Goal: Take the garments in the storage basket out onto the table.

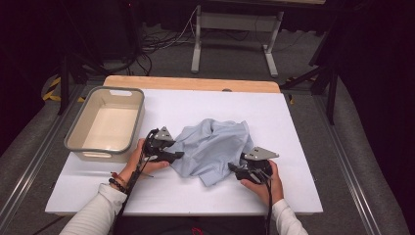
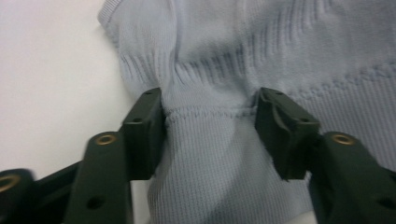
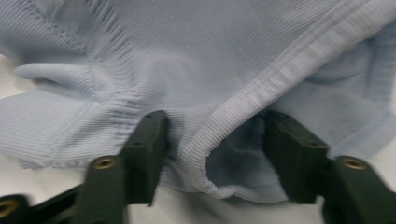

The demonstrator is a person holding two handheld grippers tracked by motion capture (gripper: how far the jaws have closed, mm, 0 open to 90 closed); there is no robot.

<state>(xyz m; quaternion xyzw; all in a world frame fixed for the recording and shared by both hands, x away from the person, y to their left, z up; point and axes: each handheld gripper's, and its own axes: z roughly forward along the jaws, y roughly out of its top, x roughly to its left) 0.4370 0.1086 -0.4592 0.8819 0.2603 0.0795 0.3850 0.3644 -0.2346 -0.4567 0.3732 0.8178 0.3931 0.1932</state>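
A light blue knit garment [image 1: 213, 144] lies crumpled in the middle of the white table [image 1: 288, 117]. My left gripper [image 1: 178, 155] sits at the garment's left edge. In the left gripper view its jaws stand apart on either side of a ribbed band of the garment [image 2: 210, 154], which bulges slightly between the left gripper [image 2: 210, 121]. My right gripper [image 1: 234, 169] is at the garment's lower right corner. In the right gripper view a folded ribbed hem [image 3: 243, 102] runs between the open jaws of the right gripper [image 3: 212, 140], with a shadowed gap beside the right-hand jaw.
A grey and cream plastic bin [image 1: 80, 122] stands empty at the table's back left. A wooden strip [image 1: 191, 83] borders the far edge. Beyond it are a metal stand's legs [image 1: 196, 49] and cables on the floor. White table surface lies to the right of the garment.
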